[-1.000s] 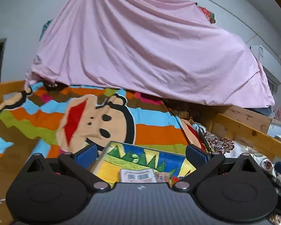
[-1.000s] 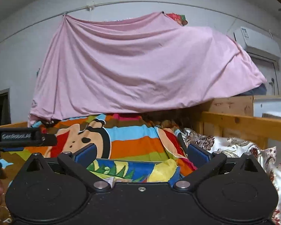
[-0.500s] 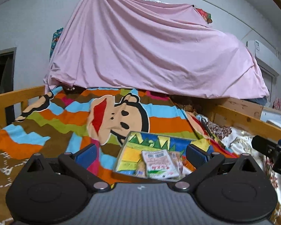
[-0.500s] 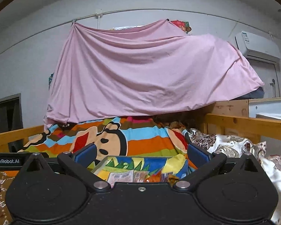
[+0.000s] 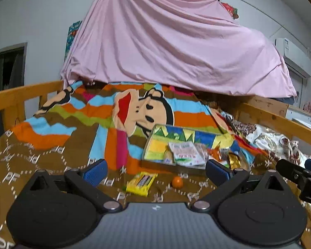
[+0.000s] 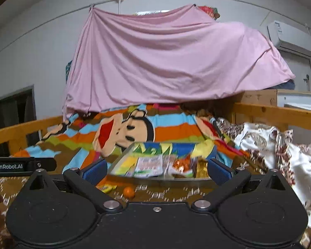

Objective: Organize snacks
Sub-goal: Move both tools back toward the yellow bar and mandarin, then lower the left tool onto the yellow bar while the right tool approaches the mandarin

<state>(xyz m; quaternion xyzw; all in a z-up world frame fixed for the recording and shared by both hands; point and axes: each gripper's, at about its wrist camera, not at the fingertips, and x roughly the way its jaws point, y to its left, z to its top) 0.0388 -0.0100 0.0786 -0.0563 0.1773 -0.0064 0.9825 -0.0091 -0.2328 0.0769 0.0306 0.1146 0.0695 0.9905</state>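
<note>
A colourful open box [image 5: 156, 145] lies on the bed and holds several snack packets, among them a white one [image 5: 185, 153]. It also shows in the right wrist view [image 6: 122, 161]. In front of it on the brown blanket lie a yellow packet [image 5: 141, 183] and a small orange fruit [image 5: 177, 182], the fruit also in the right wrist view [image 6: 128, 192]. My left gripper [image 5: 155, 171] is open and empty, short of the box. My right gripper [image 6: 156, 169] is open and empty, also short of the box.
A striped cartoon blanket [image 5: 134, 112] covers the bed, with wooden rails left [image 5: 16, 99] and right [image 5: 280, 122]. A pink sheet [image 5: 176, 47] hangs behind. Floral pillows [image 6: 280, 151] lie at the right. The right gripper's body [image 5: 300, 176] shows at the left view's right edge.
Both grippers have pulled back and tilted down, so the box looks farther off. The yellow packet and the orange fruit have come into view in front of it.
</note>
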